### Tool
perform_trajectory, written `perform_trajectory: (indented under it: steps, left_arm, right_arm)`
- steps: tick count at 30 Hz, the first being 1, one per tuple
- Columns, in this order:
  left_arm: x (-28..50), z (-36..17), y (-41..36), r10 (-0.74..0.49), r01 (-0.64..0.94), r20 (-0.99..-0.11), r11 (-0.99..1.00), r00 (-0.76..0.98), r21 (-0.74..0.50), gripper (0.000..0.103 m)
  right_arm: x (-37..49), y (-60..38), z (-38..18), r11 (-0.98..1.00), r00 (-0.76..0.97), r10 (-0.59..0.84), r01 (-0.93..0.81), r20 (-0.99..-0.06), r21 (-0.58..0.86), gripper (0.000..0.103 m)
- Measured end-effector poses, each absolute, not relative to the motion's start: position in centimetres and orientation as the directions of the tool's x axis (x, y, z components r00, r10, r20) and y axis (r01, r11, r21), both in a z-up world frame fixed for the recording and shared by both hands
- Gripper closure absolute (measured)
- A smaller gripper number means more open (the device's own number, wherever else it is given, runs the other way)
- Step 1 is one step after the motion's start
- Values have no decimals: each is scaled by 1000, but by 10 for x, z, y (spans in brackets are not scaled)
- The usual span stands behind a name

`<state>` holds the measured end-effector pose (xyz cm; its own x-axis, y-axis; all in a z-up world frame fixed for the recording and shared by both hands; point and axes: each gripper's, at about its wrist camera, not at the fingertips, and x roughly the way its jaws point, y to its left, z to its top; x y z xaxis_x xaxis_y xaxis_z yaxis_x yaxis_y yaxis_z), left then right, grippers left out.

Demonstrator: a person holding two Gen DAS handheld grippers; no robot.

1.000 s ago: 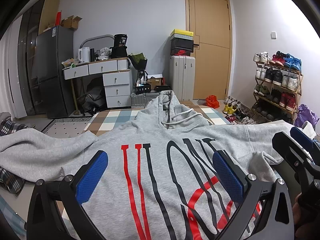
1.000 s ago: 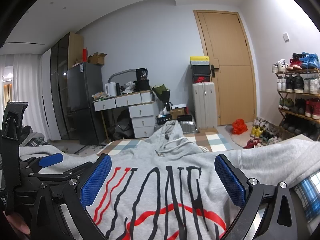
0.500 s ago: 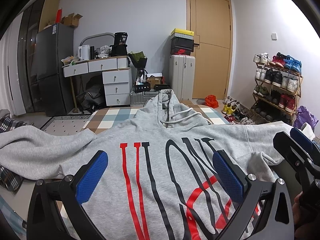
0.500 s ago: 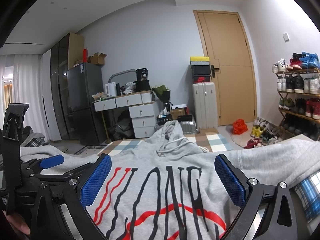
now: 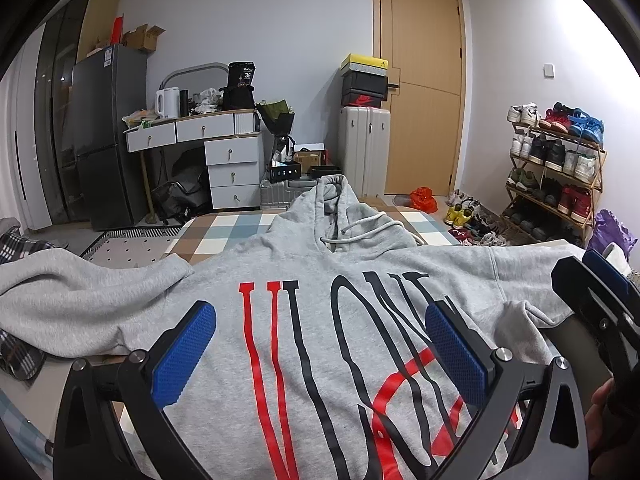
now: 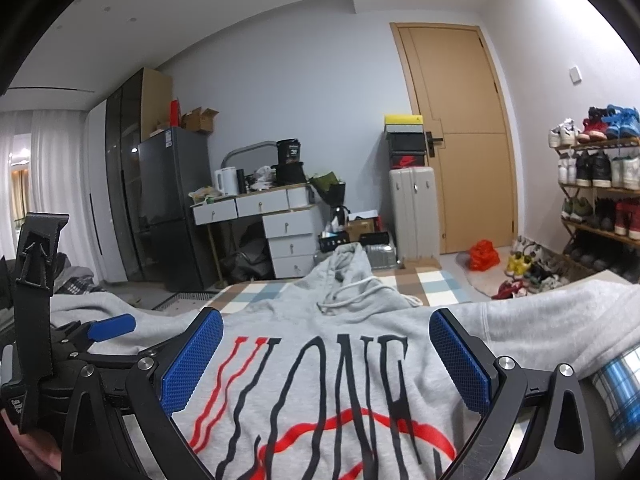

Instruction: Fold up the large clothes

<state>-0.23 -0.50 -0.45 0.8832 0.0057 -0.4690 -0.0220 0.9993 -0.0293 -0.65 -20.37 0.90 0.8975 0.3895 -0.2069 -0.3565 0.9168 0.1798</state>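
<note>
A grey hoodie (image 5: 320, 272) with red and black lettering lies spread face up on a checked surface, hood pointing away and both sleeves stretched out sideways. My left gripper (image 5: 320, 354) hovers open over the chest print, nothing between its blue pads (image 5: 184, 356). In the right wrist view the same hoodie (image 6: 352, 320) fills the foreground. My right gripper (image 6: 326, 360) also stands open above the print, a little right of the left one. The left gripper (image 6: 100, 330) shows at that view's left edge, and the right gripper (image 5: 600, 292) at the left view's right edge.
The checked cover (image 5: 240, 228) ends ahead of the hood (image 5: 336, 200). Beyond stand a white drawer desk (image 5: 224, 148), a dark fridge (image 5: 104, 132), a pale suitcase (image 5: 364, 148) under shoe boxes, a wooden door (image 5: 420, 80) and a shoe rack (image 5: 556, 172) at right. Plaid cloth (image 6: 616, 388) lies beside the right sleeve.
The left wrist view has shifted slightly, so the hoodie sits a bit lower and farther right in it. The right gripper has hardly moved. Both stay open.
</note>
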Motion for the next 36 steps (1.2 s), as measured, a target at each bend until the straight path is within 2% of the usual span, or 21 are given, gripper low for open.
perform_trajectory:
  steps: [28,34,36]
  left_arm:
    - [-1,-9,-3,20,-29,-473,1000,881,-10,1]
    - [1,-11,0,17,-21,-480,1000,877,-2,1]
    - [2,-11,-3,-3,-7,-491,1000,871,-18,1]
  right_arm:
    - [4,-214,9,913,889,395,-353,-229,206,0]
    - [31,-276,18,925,886,338,-251,-317,284,0]
    - [38,-312,23,946,896,266,-171,-355,275,0]
